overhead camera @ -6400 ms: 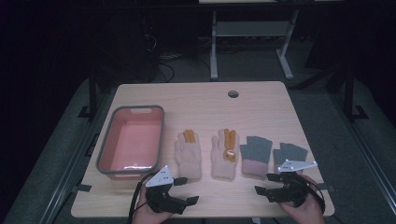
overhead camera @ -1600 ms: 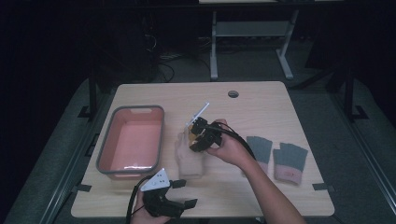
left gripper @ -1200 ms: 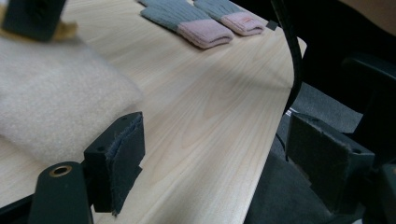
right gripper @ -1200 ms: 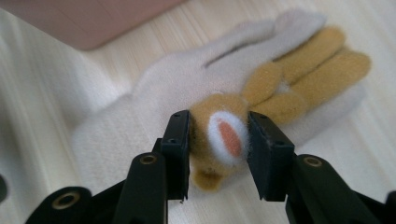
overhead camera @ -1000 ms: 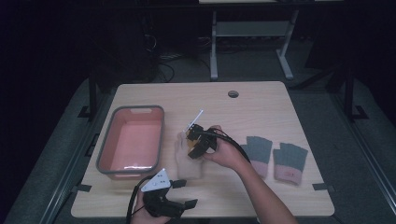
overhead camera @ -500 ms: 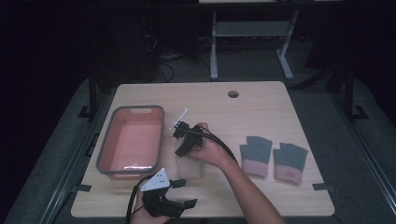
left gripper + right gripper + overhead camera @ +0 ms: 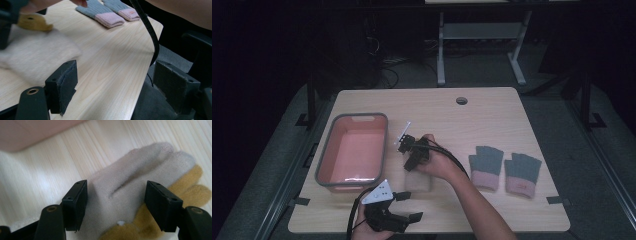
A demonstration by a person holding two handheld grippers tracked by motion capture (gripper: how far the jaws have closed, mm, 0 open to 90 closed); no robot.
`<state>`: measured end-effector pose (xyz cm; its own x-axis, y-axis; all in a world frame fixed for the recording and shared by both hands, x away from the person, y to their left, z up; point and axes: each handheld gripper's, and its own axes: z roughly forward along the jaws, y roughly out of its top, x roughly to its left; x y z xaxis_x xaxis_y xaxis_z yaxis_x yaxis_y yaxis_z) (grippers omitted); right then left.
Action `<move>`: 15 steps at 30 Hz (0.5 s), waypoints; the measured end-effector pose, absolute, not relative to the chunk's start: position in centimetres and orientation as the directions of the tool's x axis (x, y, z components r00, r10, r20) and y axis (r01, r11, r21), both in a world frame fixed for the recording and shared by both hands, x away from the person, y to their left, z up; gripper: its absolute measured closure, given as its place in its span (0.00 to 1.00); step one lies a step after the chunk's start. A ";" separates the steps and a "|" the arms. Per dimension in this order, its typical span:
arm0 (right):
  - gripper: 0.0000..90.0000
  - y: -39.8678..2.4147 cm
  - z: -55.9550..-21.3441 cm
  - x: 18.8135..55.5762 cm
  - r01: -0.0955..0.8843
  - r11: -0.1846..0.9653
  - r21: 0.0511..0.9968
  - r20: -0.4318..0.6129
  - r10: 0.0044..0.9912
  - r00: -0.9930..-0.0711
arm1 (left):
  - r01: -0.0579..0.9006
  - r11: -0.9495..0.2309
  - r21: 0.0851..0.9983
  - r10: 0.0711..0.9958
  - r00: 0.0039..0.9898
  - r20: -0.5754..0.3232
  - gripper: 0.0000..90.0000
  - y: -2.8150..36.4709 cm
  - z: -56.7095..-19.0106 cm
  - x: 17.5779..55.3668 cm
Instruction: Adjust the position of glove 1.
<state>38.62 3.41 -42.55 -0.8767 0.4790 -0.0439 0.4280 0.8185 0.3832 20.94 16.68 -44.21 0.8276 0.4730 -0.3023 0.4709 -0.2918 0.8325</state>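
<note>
1. Pale wood makes up the surface [image 7: 492,110], which carries everything and stretches well beyond both grippers.
2. Grey-rimmed, the pink bin [image 7: 353,152] sits just to the left of the right gripper [image 7: 408,150] and ahead of the left gripper [image 7: 407,212]; it looks empty, so I judge nothing has been put away yet.
3. Cream gloves with mustard fingertips [image 7: 130,202] lie stacked directly under the right gripper, one over the other. Its jaws have just been opening and now stand wide to either side of the top glove, with the pads not pressing on it.
4. Grey gloves with pink cuffs [image 7: 504,167] lie side by side well off to the right of the right gripper, untouched.
5. At the near edge the left gripper hangs with its jaws spread and nothing between them.
6. My reading: the cream pair is stacked; the grey pair and any move into the bin are left.
</note>
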 end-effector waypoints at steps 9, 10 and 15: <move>0.39 0.1 -42.6 38.3 0.467 0.795 0.387 -0.023 0.515 -0.857 | 0.490 -0.285 0.823 0.461 0.823 -0.330 0.22 16.1 -44.5 21.3; 0.39 -0.2 -42.6 38.3 0.470 0.793 0.388 -0.022 0.517 -0.855 | 0.493 -0.285 0.822 0.461 0.823 -0.334 0.23 16.0 -44.5 21.3; 0.39 -1.5 -42.6 37.9 0.491 0.773 0.402 -0.003 0.538 -0.843 | 0.508 -0.279 0.815 0.458 0.816 -0.352 0.23 15.6 -44.7 21.8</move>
<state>37.92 -1.47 -42.57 -0.8431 0.5378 -0.0030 0.4914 0.7726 0.4020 21.76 15.61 -44.71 0.8164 0.4576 -0.3521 0.5079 -0.2792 0.8149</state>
